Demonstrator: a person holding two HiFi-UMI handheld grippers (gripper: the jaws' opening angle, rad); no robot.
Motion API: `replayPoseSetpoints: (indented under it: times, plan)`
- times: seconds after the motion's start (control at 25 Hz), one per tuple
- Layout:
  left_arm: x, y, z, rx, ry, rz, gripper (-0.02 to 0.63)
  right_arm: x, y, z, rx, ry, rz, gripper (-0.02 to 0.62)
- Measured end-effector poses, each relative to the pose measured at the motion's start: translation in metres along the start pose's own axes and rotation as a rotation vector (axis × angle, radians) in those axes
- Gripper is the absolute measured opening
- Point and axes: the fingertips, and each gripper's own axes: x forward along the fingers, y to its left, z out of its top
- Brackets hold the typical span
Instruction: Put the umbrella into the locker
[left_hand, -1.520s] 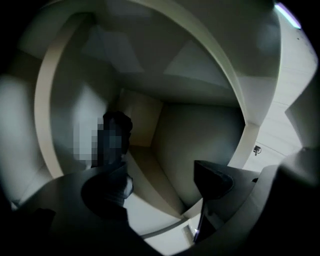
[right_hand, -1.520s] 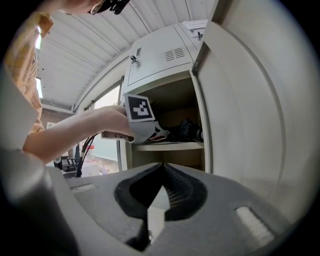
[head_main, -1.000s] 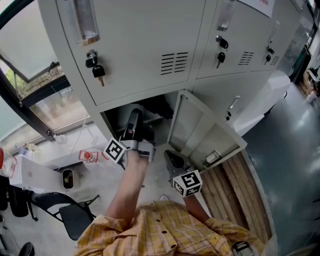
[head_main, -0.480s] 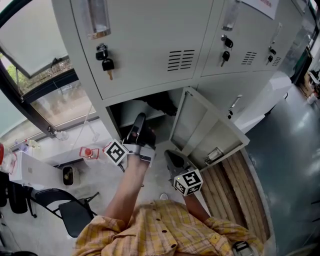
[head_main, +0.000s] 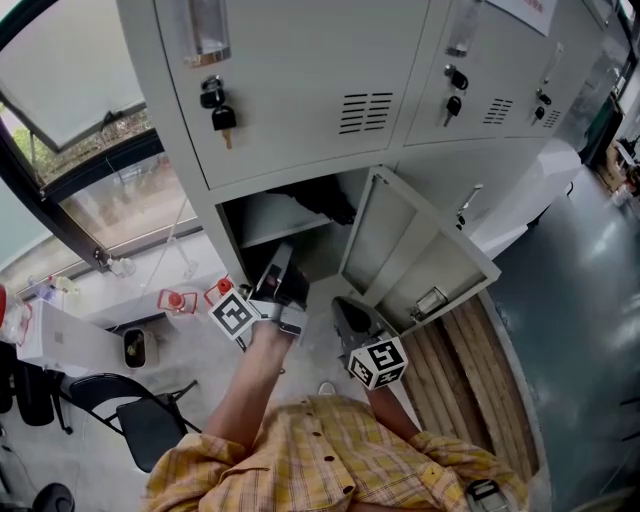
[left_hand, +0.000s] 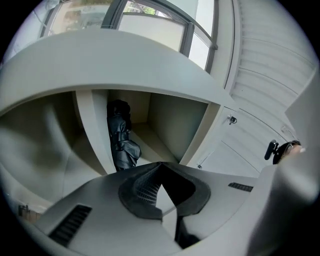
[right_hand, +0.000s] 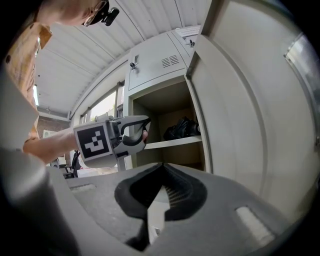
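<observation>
Left tool (left_hand: 160, 166) has its jaws pressed together with nothing between them. It is tilted upward just outside the open compartment of the locker (head_main: 290, 90). Right tool (right_hand: 161, 166) is likewise closed and empty, held level a little lower, near the swung-out door (head_main: 415, 250).

The umbrella (left_hand: 120, 140), black and folded, lies on the shelf (right_hand: 172, 143) inside that compartment, toward the back and clear of both tools. Neither tool touches it. Judging by this, the placing step looks done. Closed, empty jaws suit a tool that has nothing left to carry, and the compartment mouth is clear for the door. The right tool's place beside the door suggests it may be the one to push it shut, though that is only a guess.

Little writing can be read. Each tool carries a cube with black-and-white square markers (head_main: 232, 313), which are patterns, not words. A sign (head_main: 520, 12) with red print sits at the top of one upper door, cut off and too small to read. Keys (head_main: 222, 118) hang in the locks of the upper doors. The clear label holders above them show no legible text, and no brand name is visible.
</observation>
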Motion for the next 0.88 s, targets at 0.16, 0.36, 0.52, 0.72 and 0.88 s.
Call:
replayPoseSetpoints:
  times: [0.16,0.36,0.52,0.72,0.88]
  plan:
    - [-0.011,0.0,-0.005,0.042,0.026,0.015,0.003,0.0,0.002,-0.001,0.006,0.0,-0.003,-0.003]
    - [-0.027,0.006,-0.01,0.106,0.063,0.02,0.003,0.0,0.005,-0.001,0.007,-0.006,0.0,-0.003]
    - [-0.04,0.007,-0.014,0.156,0.096,0.011,0.003,0.001,0.009,0.0,0.002,-0.01,0.0,-0.003]
    - [-0.057,0.016,-0.021,0.248,0.145,0.041,0.003,0.003,0.012,0.001,0.01,-0.015,0.008,-0.003]
    - [-0.068,0.022,-0.03,0.375,0.199,0.052,0.003,0.004,0.013,-0.001,0.019,-0.013,0.011,-0.003]
